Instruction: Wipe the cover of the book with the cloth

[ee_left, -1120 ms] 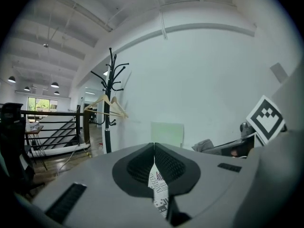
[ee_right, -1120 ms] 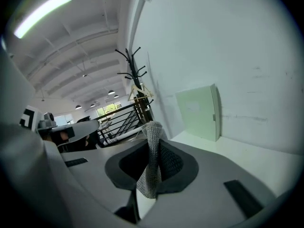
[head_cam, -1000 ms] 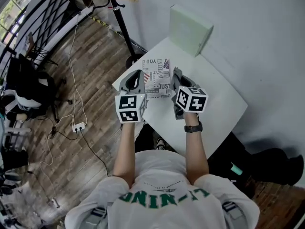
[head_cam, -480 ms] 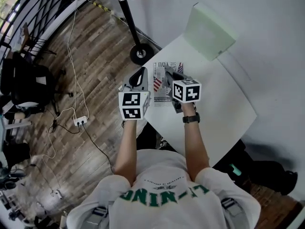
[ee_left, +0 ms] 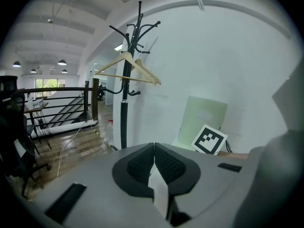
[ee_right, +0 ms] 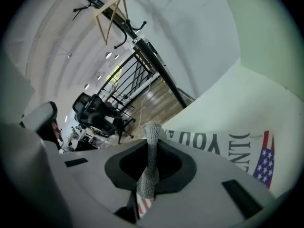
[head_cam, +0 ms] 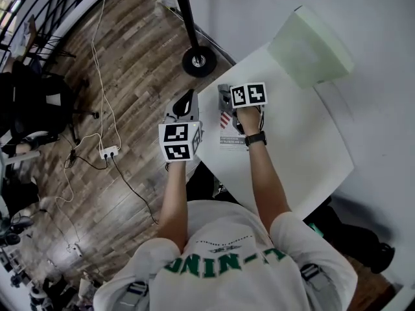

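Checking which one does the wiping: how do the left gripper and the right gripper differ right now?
The right gripper clamps the grey cloth; the left gripper's jaws meet with no cloth. The right gripper is over the book on the table; the left gripper hangs at the table's edge. Both are shut.

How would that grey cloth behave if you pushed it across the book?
Probably floppy: the cloth stands up only where the fingers pinch it. Its woven texture suggests it's light and would grip the book cover rather than skate.
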Demonstrator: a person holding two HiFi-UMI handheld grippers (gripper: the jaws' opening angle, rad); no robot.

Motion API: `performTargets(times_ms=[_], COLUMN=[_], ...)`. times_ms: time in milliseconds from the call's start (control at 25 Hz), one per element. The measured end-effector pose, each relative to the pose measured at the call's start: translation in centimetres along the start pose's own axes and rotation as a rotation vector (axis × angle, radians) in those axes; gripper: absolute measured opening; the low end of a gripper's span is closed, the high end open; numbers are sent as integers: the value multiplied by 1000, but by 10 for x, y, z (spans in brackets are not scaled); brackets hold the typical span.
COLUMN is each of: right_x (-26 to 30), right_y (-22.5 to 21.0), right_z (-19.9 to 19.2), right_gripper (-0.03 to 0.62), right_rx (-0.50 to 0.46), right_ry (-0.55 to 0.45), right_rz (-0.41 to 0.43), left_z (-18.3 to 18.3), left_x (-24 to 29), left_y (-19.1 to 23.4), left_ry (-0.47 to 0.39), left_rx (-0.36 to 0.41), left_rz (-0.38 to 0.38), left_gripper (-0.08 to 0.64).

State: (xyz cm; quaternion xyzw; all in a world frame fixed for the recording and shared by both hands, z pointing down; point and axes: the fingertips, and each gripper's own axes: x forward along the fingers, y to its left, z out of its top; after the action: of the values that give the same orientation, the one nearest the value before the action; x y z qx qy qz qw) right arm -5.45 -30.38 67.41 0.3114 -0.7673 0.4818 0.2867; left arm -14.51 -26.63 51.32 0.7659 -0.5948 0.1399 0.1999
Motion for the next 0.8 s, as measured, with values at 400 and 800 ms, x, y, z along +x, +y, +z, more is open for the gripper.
performTargets(times_ms=[400, 800], right_x=[7, -76], right_y=[-32, -128], right_z=[1, -7], right_gripper=[38, 35], right_rx=[-18, 30], right_ry=[5, -66], right_rz=[-65, -233], left_z=[-17, -9], left_x=[20, 27], left_y=[-2, -43], left_ry=[35, 33], left_rx=[-8, 33], left_rz=[-14, -89], left_gripper=[17, 17])
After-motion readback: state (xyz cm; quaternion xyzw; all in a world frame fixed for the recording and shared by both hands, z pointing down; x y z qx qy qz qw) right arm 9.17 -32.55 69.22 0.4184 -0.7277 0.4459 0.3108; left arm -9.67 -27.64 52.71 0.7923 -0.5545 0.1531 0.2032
